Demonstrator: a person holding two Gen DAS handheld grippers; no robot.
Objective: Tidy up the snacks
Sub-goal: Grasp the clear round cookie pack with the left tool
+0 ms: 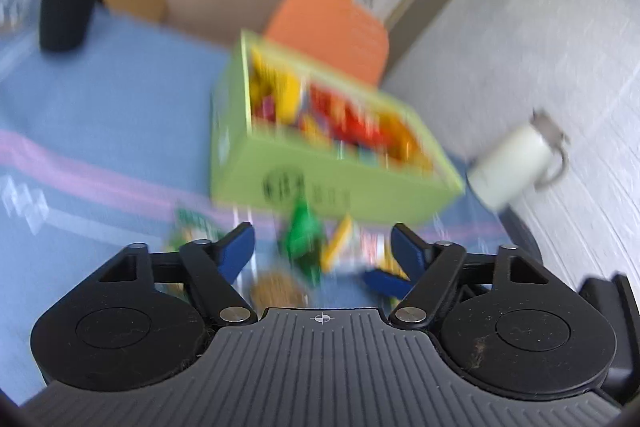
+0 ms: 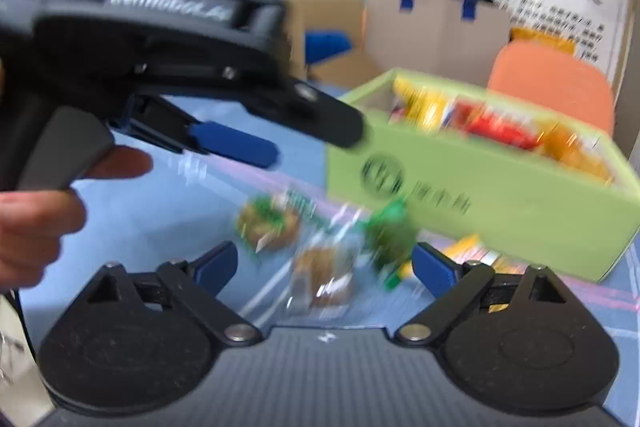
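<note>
Both hand-held grippers, left (image 1: 322, 245) and right (image 2: 324, 265), spread wide, holding nothing, above loose snacks (image 2: 324, 277) beside green box (image 2: 500, 195)

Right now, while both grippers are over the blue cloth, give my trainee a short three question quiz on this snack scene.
1. True or false: the light green cardboard box already holds snack packets.
2. Which packet lies nearest the right gripper?
A. the green wrapped snack
B. the clear packet of brown biscuit
C. the round biscuit with green topping
3. Fill in: the left gripper has its jaws ____.

Key: 1 true, red and yellow packets show inside. 2 B. 3 open, with nothing between them.
</note>
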